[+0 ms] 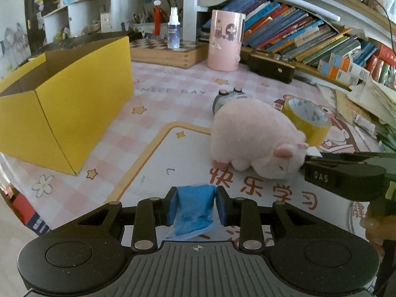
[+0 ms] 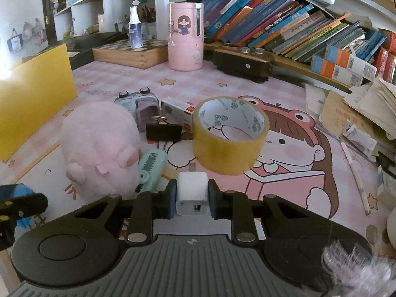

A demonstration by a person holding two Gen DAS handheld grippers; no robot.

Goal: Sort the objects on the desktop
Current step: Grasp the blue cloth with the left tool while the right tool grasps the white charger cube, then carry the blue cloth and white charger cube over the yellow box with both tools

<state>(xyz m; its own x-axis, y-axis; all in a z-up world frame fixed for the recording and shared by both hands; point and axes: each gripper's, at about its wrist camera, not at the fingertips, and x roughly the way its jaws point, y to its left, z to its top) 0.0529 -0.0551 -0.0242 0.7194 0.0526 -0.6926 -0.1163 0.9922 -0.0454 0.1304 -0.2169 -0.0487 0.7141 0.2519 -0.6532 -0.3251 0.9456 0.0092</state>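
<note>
Blue pads of the left gripper [image 1: 197, 204] are clamped on a blue plastic bag [image 1: 194, 210], crumpled between the two fingers and trailing back toward the gripper's body. Ahead of it and to the right lies a pink plush toy [image 1: 257, 139] on the printed desk mat [image 1: 153, 113]; just beyond the plush sit a grey-green toy car [image 1: 229, 97] and a roll of yellow tape [image 1: 307, 118]. Well off to the front left stands an open yellow cardboard box [image 1: 66, 109]. Far ahead, a pink cylindrical container [image 1: 225, 40] stands before a row of leaning books [image 1: 292, 29].

The right gripper [image 2: 192, 196] is clenched on a white charger plug [image 2: 191, 195], its socket end facing the camera and its pads pressing both sides. Directly ahead of it, the tape roll rests on its edge rim. To the front left lie a mint-green clip [image 2: 151, 170] touching the plush, a black binder clip [image 2: 163, 131] farther on, and beyond that the toy car beside a small white and red box [image 2: 179, 112]. A pencil [image 2: 356, 173] lies off to the right.
</note>
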